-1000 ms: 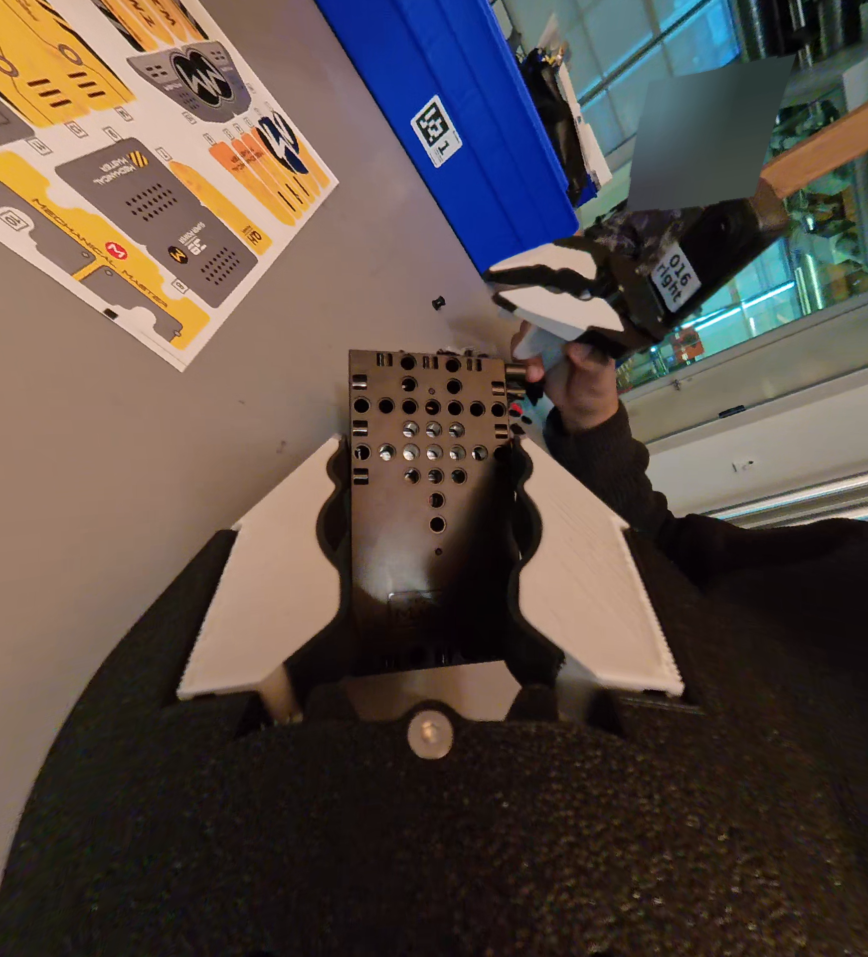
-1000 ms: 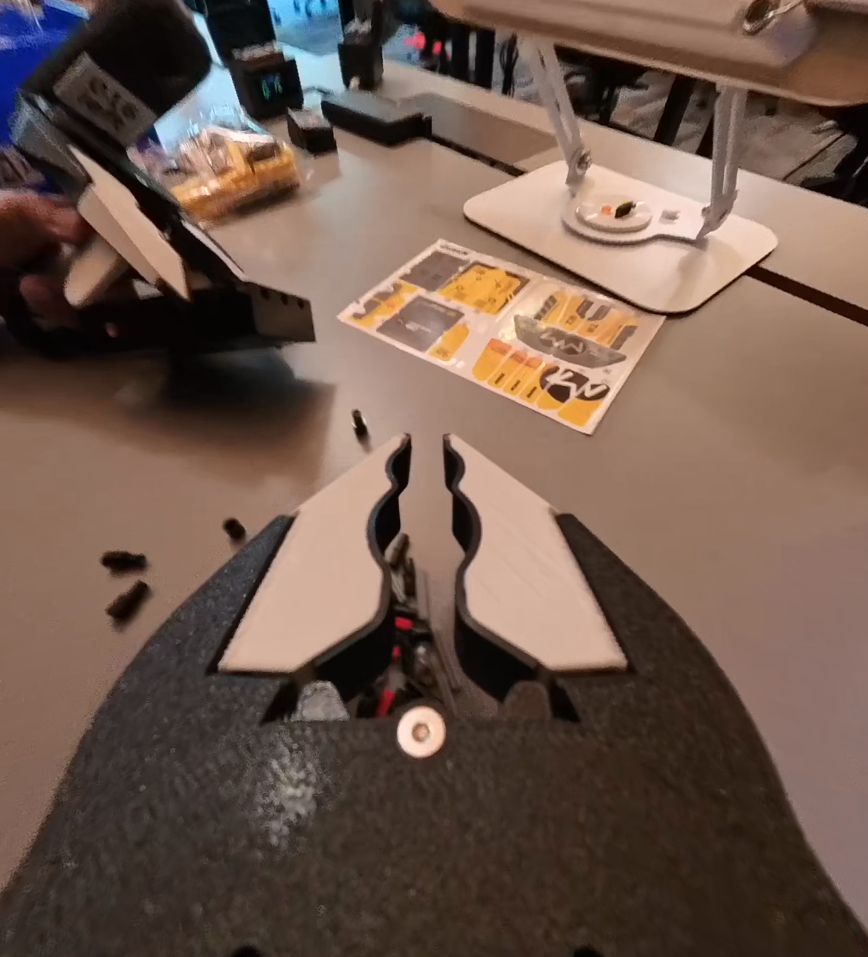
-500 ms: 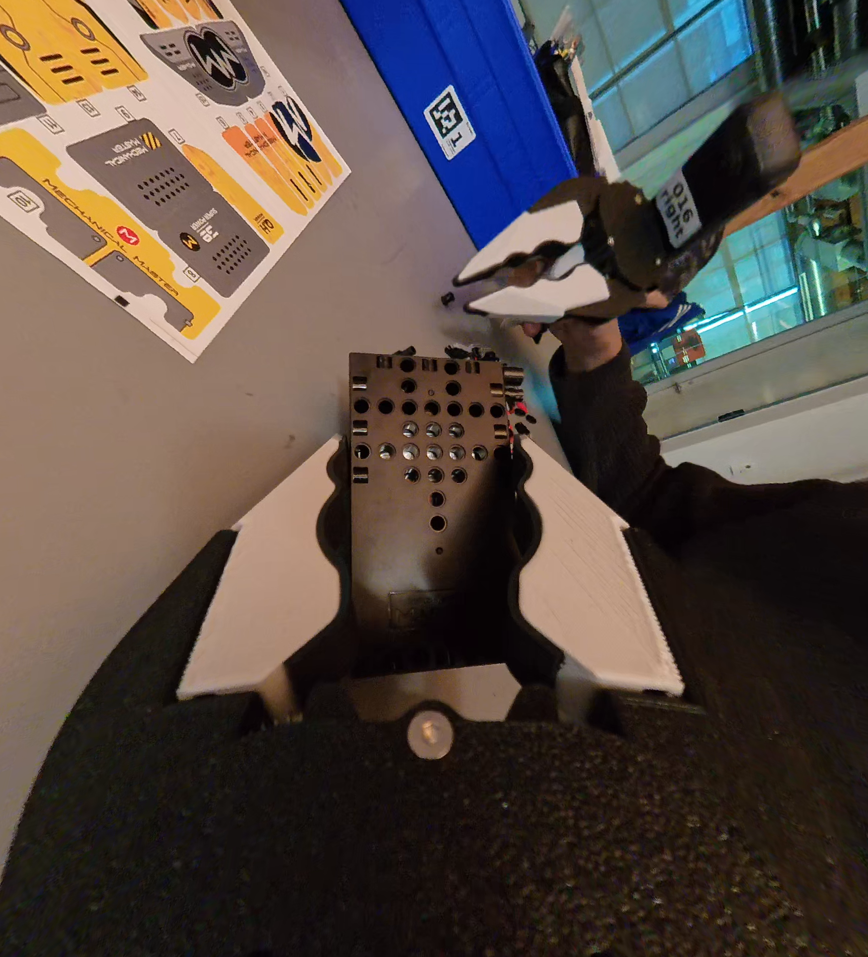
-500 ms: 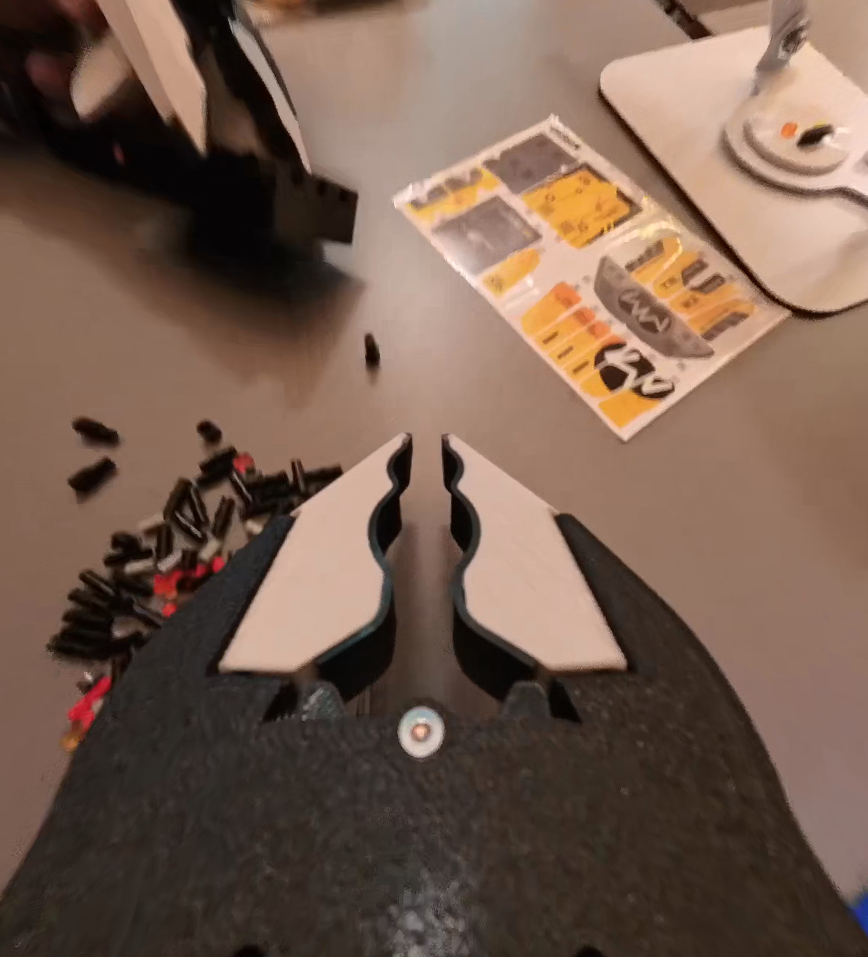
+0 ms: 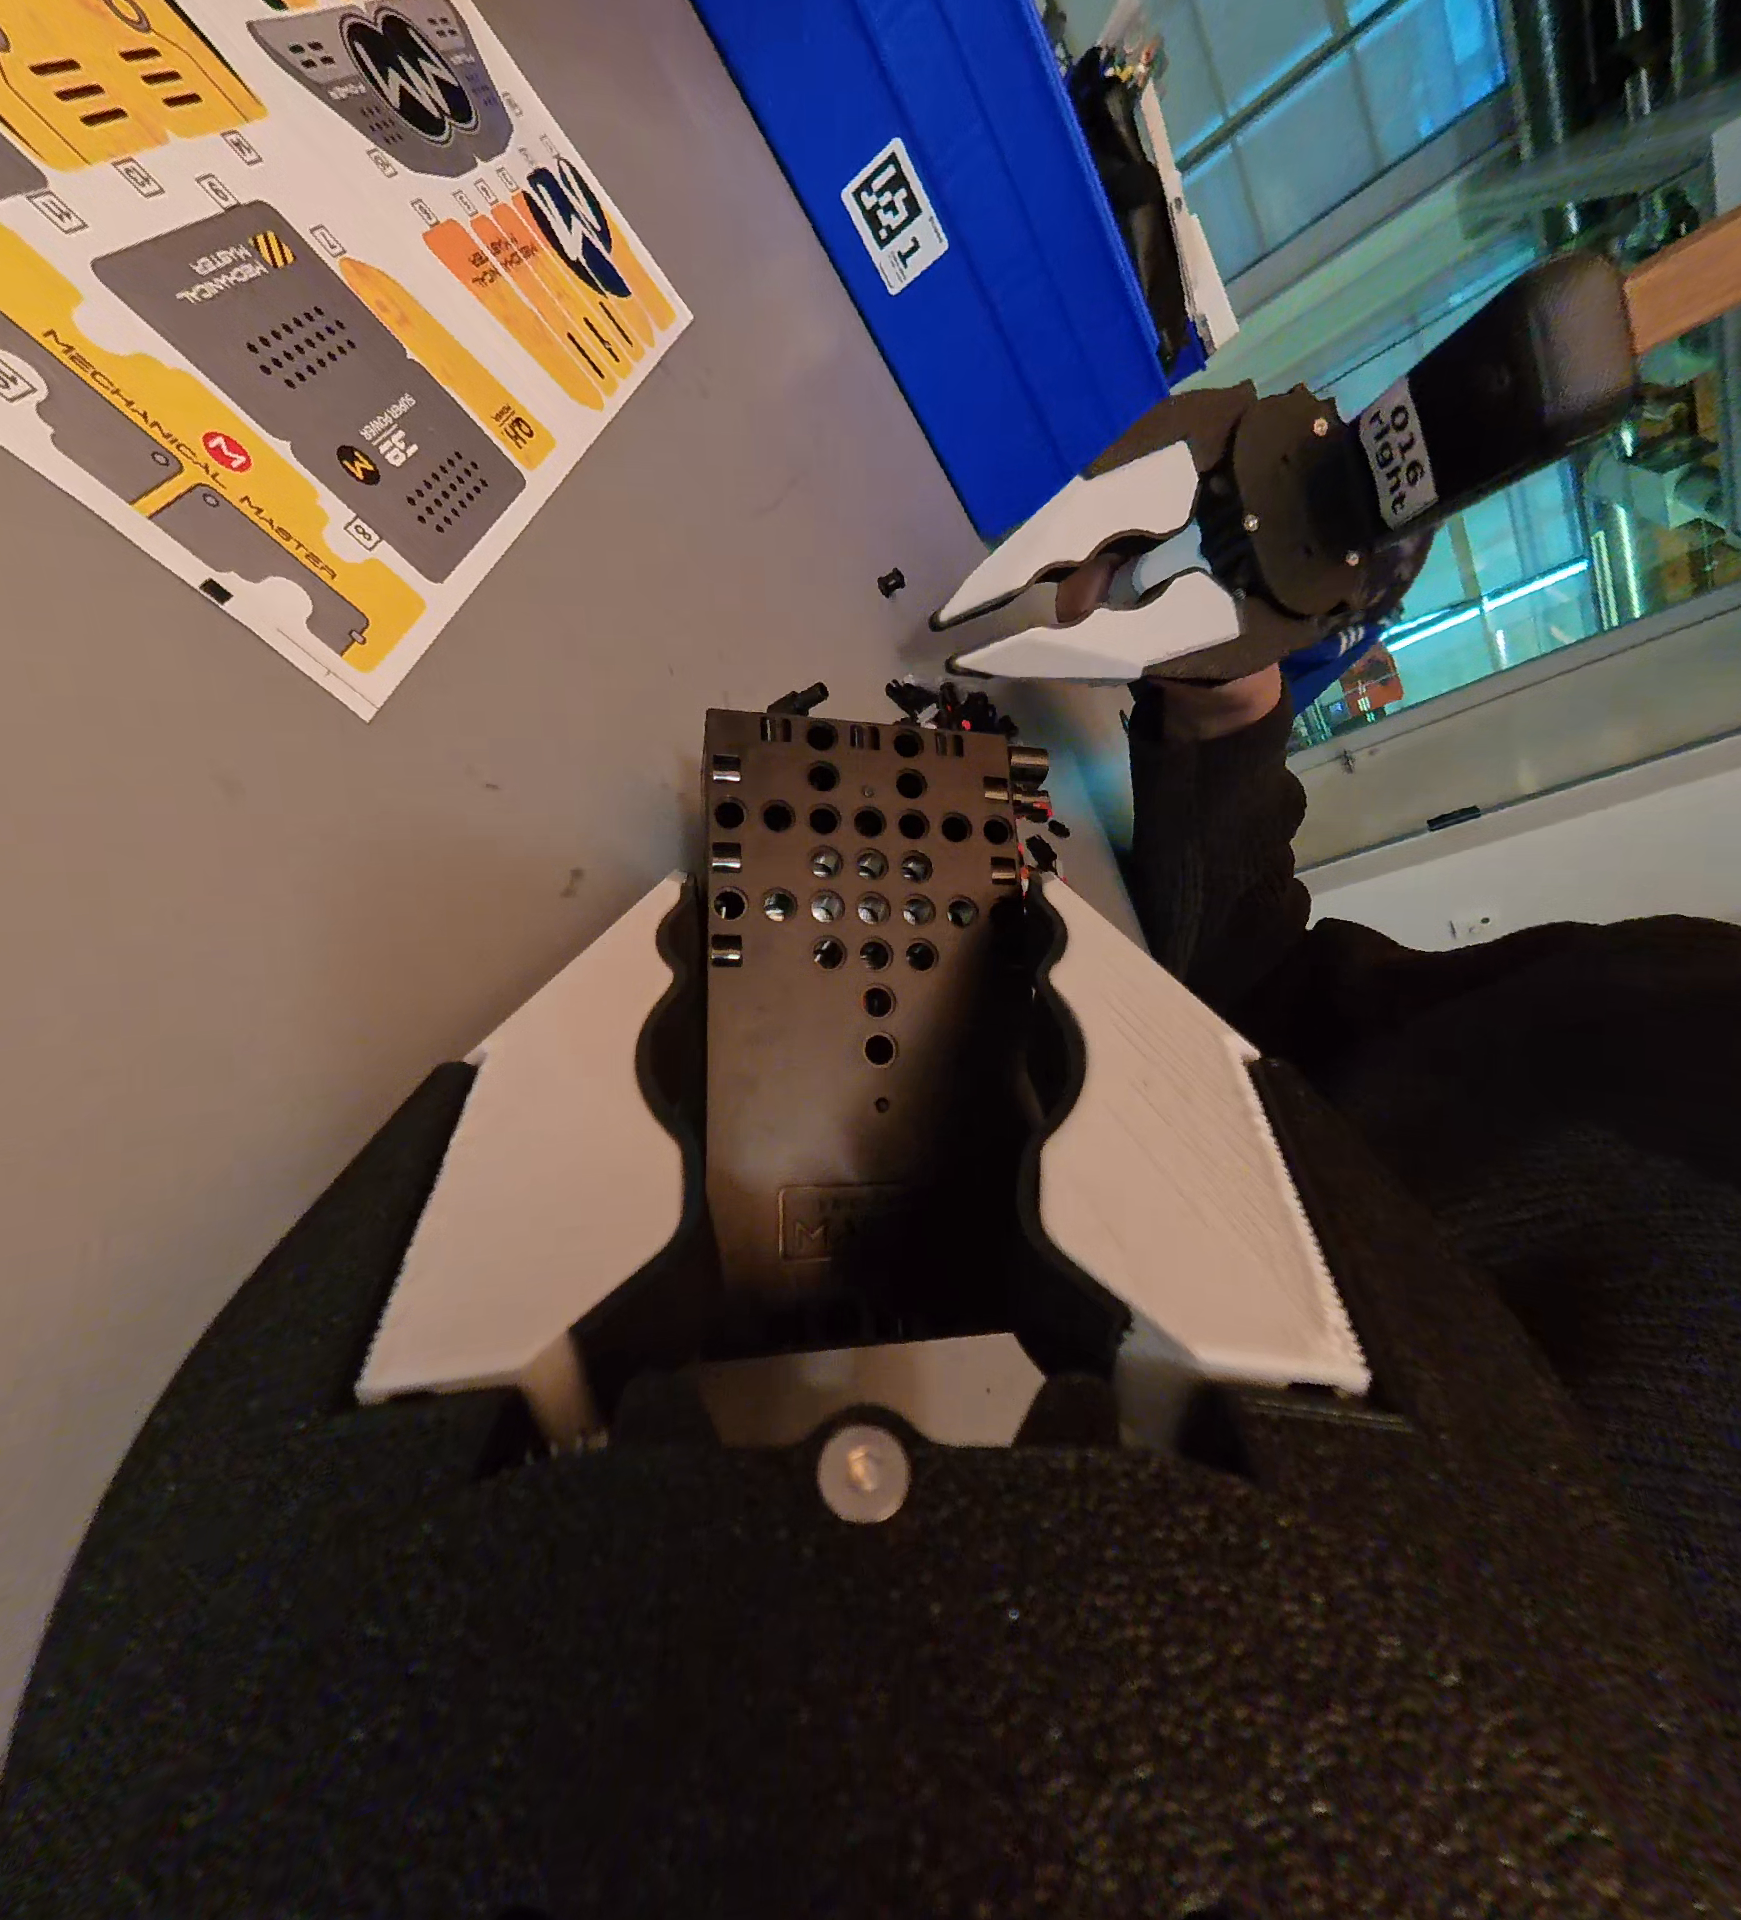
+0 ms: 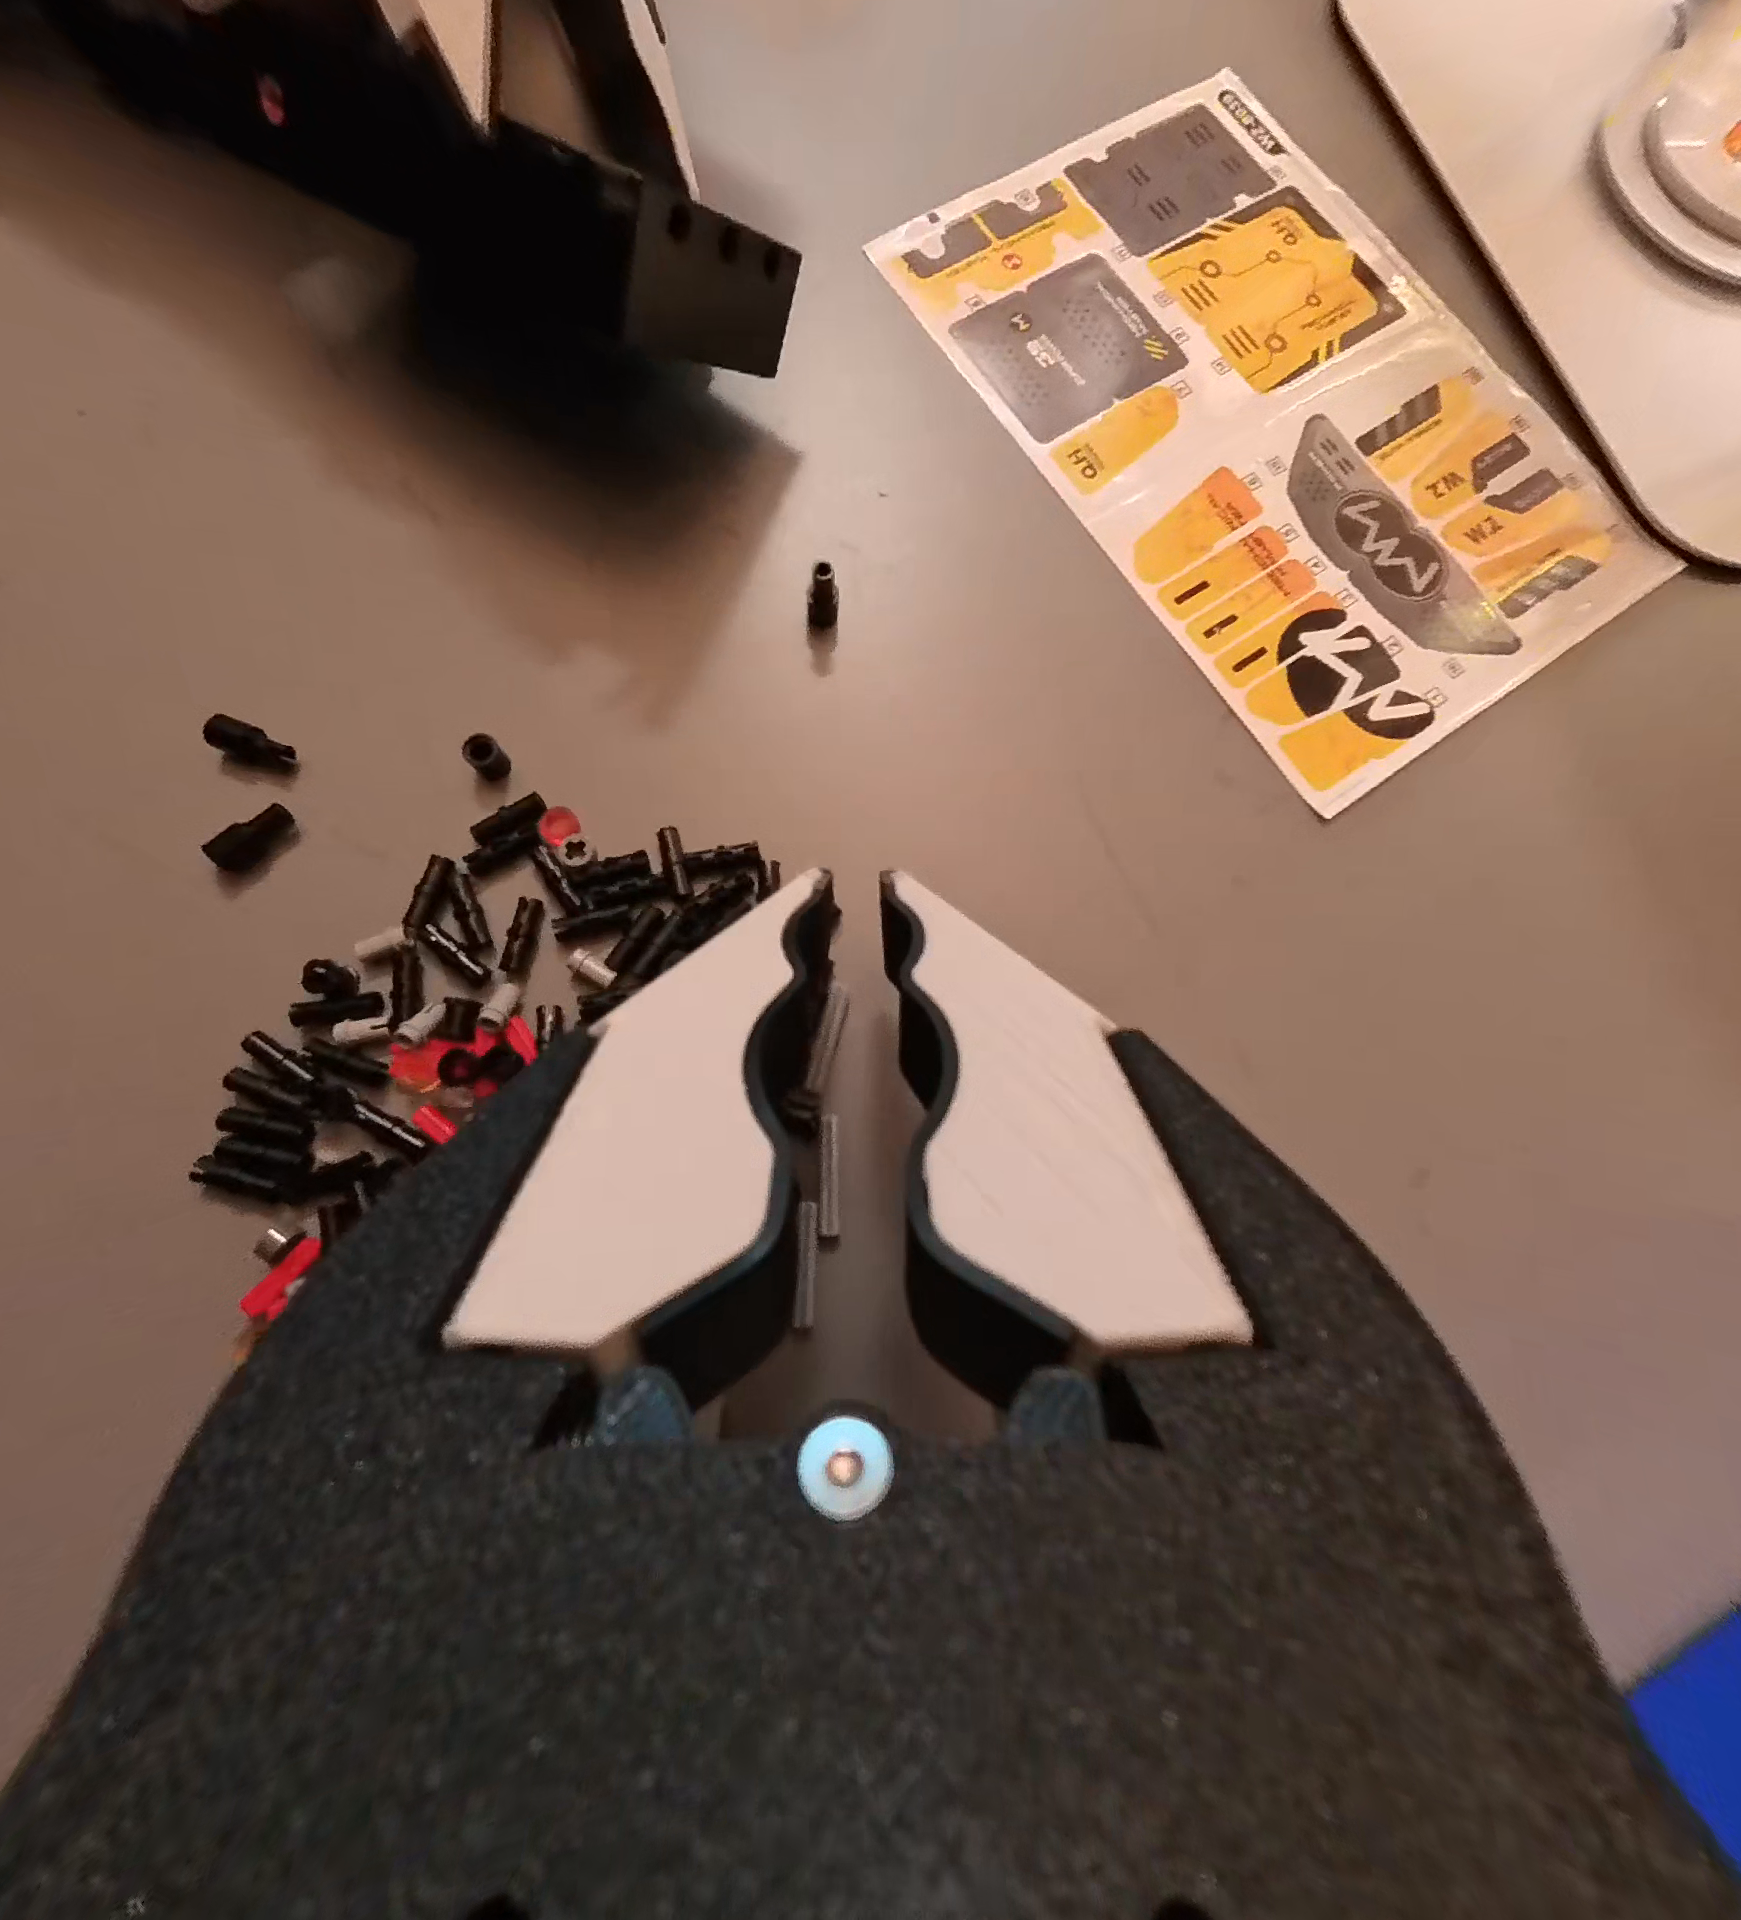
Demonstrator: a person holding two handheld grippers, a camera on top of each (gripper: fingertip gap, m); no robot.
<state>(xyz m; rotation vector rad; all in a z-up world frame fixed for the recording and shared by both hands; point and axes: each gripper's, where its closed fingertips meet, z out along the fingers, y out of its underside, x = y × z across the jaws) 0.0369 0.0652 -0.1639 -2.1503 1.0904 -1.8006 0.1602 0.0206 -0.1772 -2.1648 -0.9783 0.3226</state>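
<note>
My left gripper [image 5: 863, 883] is shut on a black block with many round holes [image 5: 861, 1039], held just above the grey table. The block's end also shows in the right wrist view [image 6: 710, 281] at the top left. My right gripper [image 6: 855, 881] is empty, its jaws a narrow gap apart. It hovers at the right edge of a pile of small black, grey and red pins [image 6: 450, 997]. Thin grey rods [image 6: 830, 1039] lie on the table under its gap. In the left wrist view the right gripper [image 5: 949, 641] points down just beyond the block.
A yellow and grey sticker sheet [image 6: 1250, 416] lies to the right, with a white stand base [image 6: 1624, 260] behind it. A lone black pin [image 6: 822, 594] lies ahead. A blue bin [image 5: 959, 260] stands beyond the block. A dark sleeve [image 5: 1219, 831] is beside the block.
My right gripper has tilted down and moved over the pile of pins, closer to the table. My left gripper still holds the black block in about the same place.
</note>
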